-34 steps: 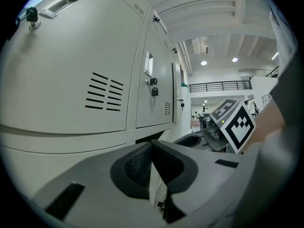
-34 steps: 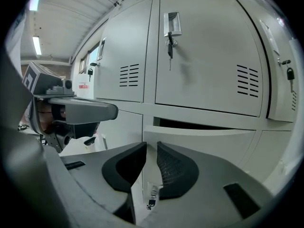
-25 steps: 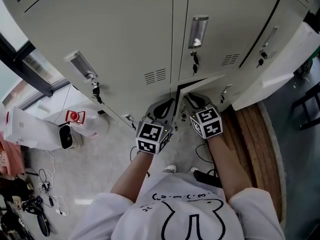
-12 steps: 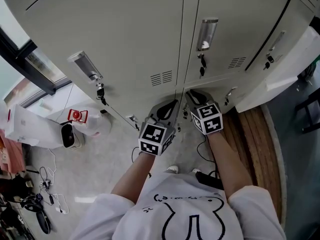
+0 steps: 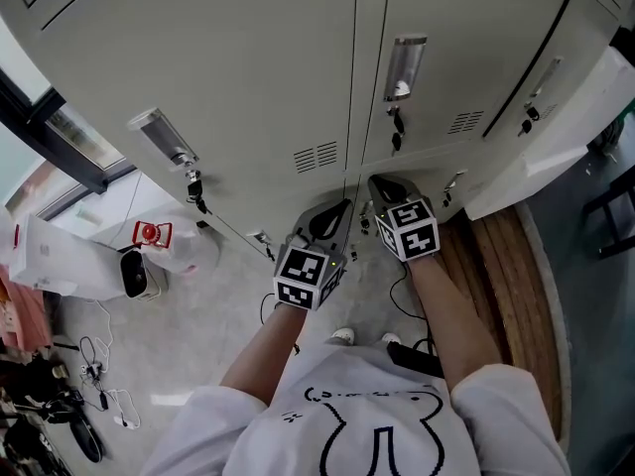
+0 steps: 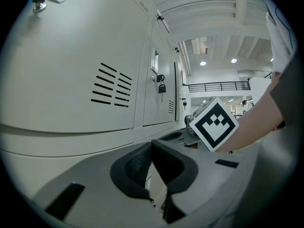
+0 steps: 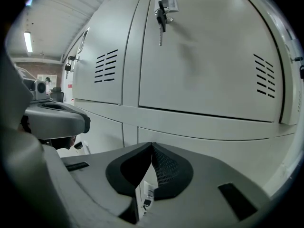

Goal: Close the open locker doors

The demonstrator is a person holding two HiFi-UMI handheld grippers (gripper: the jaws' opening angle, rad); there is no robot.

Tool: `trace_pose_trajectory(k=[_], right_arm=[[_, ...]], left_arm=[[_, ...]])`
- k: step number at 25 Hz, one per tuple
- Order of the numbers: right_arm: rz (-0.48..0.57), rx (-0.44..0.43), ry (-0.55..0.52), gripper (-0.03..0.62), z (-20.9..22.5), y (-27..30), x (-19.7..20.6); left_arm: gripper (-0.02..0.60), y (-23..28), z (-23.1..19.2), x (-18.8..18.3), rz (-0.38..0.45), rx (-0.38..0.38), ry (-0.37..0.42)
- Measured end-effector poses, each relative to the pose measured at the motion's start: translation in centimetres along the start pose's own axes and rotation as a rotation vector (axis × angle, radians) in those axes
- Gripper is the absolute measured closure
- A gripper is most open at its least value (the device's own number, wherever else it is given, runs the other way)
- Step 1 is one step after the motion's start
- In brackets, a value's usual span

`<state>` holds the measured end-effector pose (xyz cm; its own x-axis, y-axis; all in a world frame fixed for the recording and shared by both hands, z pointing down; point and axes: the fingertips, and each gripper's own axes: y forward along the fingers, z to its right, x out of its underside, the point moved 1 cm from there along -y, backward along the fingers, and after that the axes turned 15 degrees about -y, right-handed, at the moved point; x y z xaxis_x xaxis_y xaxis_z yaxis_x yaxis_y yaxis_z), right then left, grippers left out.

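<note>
- Head view: your left gripper (image 5: 332,214) and right gripper (image 5: 385,184) sit low against the lockers. Both sets of fingers are closed on nothing, and the right's have just been closing.
- Right gripper view: the lower locker door (image 7: 209,144) looks flush. Push near its latch edge to make sure.
- An open door (image 5: 556,152) stands to your right. No view shows inside any locker.
</note>
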<state>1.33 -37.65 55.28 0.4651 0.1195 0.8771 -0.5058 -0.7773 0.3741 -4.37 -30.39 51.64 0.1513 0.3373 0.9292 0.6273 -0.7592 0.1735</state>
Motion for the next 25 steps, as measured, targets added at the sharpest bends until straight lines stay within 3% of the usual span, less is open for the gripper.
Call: trace_pose_trajectory(k=[12,16,19,25], right_arm=[[0.085,-0.035,0.027,0.565,-1.0,-2.1,-1.6],[0.185,-0.048,0.104,0.566,-1.2,-4.3,-3.5],[0.236,-0.035,0.107,0.566,-1.2,-6.1,-4.6],[0.290,0.005,0.099,0.566,-1.2,-10.2,-6.3]], left_arm=[[0.569,-0.2,0.8,-0.6,0.019,0.024,0.005],[0.569,-0.7,2.0,-1.0,0.022,0.054,0.071],[0.569,-1.4,3.0,-1.7,0.040,0.062,0.112],[0.569,-3.0,4.5,-3.4,0.100,0.035,0.100]])
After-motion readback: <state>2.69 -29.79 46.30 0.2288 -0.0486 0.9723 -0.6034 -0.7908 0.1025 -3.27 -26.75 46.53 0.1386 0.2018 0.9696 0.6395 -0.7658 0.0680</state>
